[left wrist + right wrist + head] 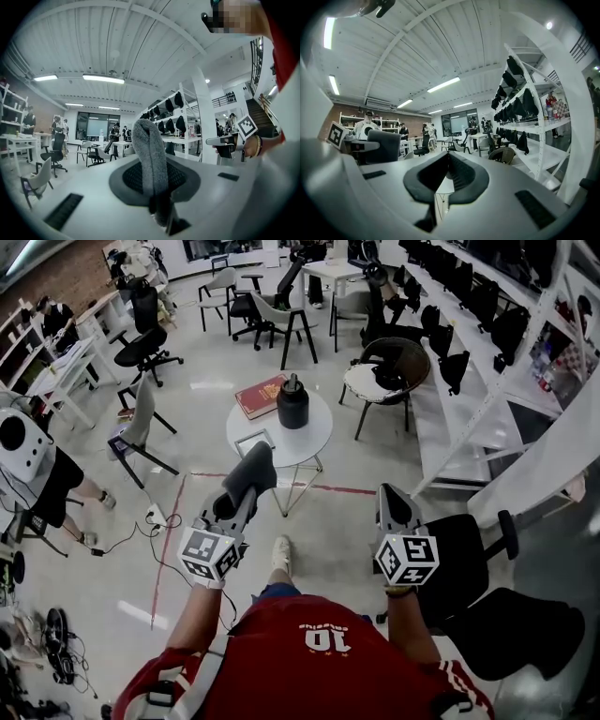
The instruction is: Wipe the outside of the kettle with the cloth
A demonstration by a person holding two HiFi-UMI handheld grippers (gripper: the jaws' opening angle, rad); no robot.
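Left gripper (242,495) pinches the grey fleecy cloth (251,469), seemingly shallowly, so it may slip; right gripper (395,507) is pressed together and empty, so the unbraced black cylindrical kettle (292,401), upper centre on the round white table (314,442), could slide.

— Where is the kettle (292,401)?
— It stands upright on the round white counter (309,448), in the far half and a little right of the middle. It is dark, nearly black, a squat cylinder with a narrower top and a knob on it.
— And the cloth (149,154)?
— It is off the counter, in the air. It is grey and fleecy, folded into a thick strip, and pinched at its lower end between the closed jaws of the left claw (158,208). The free end stands up out of the jaws, and its rounded top bends over slightly.
— Does it touch the kettle?
— No. From the head view it hangs over the counter's near left edge, apart from the kettle.
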